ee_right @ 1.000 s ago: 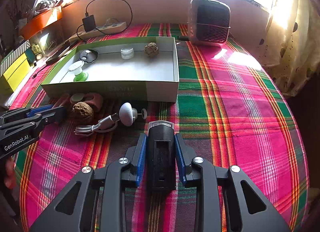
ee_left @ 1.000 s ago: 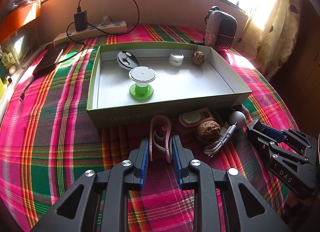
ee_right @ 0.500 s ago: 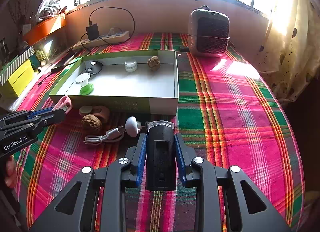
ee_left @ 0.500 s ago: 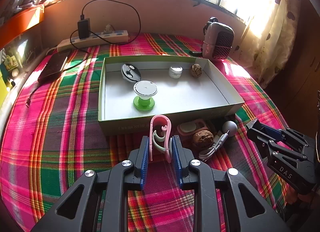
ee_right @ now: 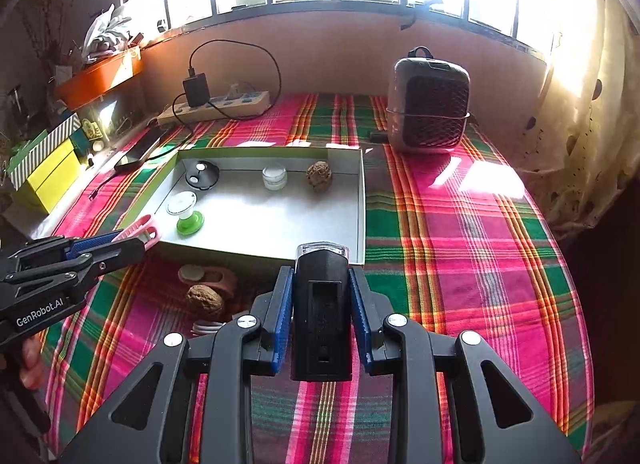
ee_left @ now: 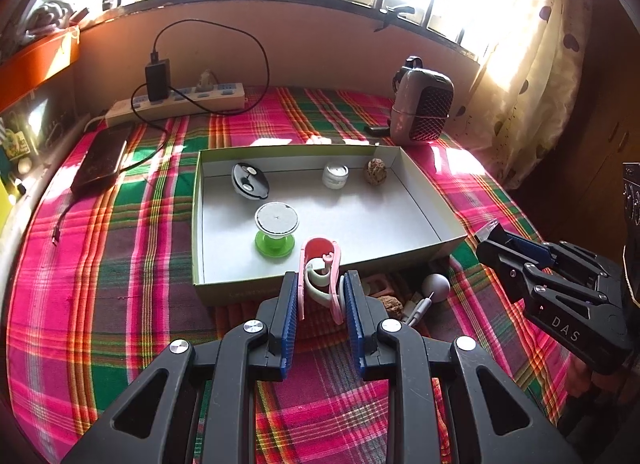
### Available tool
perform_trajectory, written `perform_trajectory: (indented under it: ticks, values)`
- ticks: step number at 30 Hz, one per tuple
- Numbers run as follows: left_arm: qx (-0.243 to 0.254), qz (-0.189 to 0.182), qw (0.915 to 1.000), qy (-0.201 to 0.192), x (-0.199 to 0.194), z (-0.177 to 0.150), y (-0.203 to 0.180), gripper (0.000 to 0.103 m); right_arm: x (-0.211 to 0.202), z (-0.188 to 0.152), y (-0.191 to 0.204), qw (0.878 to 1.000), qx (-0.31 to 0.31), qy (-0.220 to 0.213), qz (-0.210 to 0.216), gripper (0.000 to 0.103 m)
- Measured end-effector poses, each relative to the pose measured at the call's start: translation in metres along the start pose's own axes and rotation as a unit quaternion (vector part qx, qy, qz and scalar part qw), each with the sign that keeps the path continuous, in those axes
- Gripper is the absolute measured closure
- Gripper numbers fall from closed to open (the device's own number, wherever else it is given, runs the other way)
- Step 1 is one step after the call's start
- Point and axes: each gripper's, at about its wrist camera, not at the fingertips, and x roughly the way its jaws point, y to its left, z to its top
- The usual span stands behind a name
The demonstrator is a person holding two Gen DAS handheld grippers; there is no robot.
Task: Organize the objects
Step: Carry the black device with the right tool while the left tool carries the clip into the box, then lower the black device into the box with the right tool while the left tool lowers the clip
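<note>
on my left, the left gripper (ee_left: 320,296) has its jaws drawn in tight on a pink clip (ee_left: 320,276), held up off the plaid cloth (ee_left: 120,264) at the near wall of the green box (ee_left: 424,199). in the box i see a green stand (ee_left: 275,229), a small jar (ee_left: 335,175) and a walnut (ee_left: 375,171). on my right, the right gripper (ee_right: 320,312) is clamped on a black device (ee_right: 321,304), lifted just before the box's near right corner.
</note>
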Motion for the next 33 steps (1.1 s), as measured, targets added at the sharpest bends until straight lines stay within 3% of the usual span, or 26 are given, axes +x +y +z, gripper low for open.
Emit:
perform_trajectory:
  ticks: [25, 33]
  values:
    - [-0.008, -0.007, 0.9996, 0.026, 0.063, 0.068, 0.01, 0.082, 0.069, 0.056, 0.005, 0.999, -0.01, 0.034, 0.023, 0.075]
    - [-0.009, 0.012, 0.999, 0.043, 0.094, 0.079, 0.01, 0.082, 0.099, 0.06, 0.01, 0.998, -0.014, 0.057, 0.026, 0.075]
